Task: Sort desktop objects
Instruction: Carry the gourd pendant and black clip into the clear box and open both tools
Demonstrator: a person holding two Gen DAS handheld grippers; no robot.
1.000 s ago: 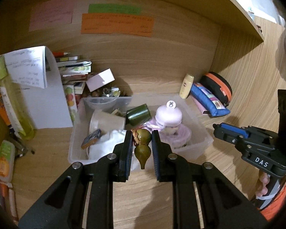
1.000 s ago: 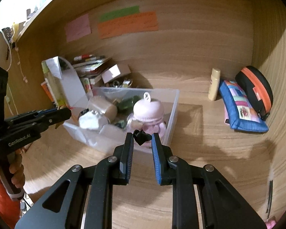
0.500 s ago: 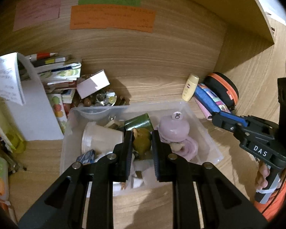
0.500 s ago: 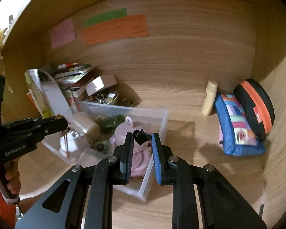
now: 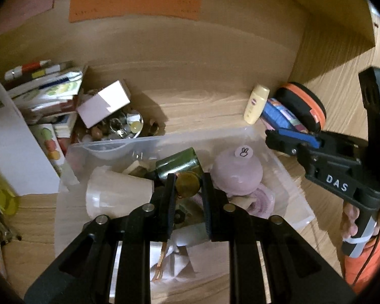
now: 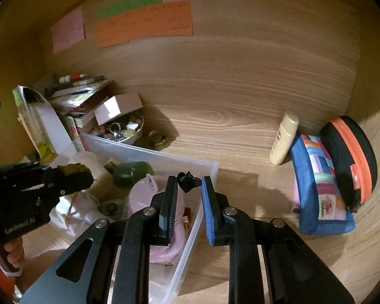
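A clear plastic bin (image 5: 286,157) on the wooden desk holds a pink jar (image 5: 236,171), a dark green jar (image 5: 177,163), a white cup (image 5: 114,195) and white paper. My left gripper (image 5: 188,186) is shut on a brass-coloured gourd ornament (image 5: 187,185) and holds it over the bin's middle. My right gripper (image 6: 189,185) is shut on a small black clip (image 6: 188,181), above the bin's right wall (image 6: 190,228) and the pink jar (image 6: 144,197). The left gripper (image 6: 73,172) also shows in the right wrist view.
A stack of books and a white box (image 5: 103,103) lie at the back left with a bowl of trinkets (image 5: 119,126). A cream bottle (image 6: 283,139), a blue pouch (image 6: 316,185) and a black-orange case (image 6: 349,157) stand at the right. Coloured notes (image 6: 144,22) hang on the back wall.
Both grippers moved forward and now hang over the bin. The left one brought the gourd ornament from the bin's front edge to above its middle. The right one stays shut on the clip.
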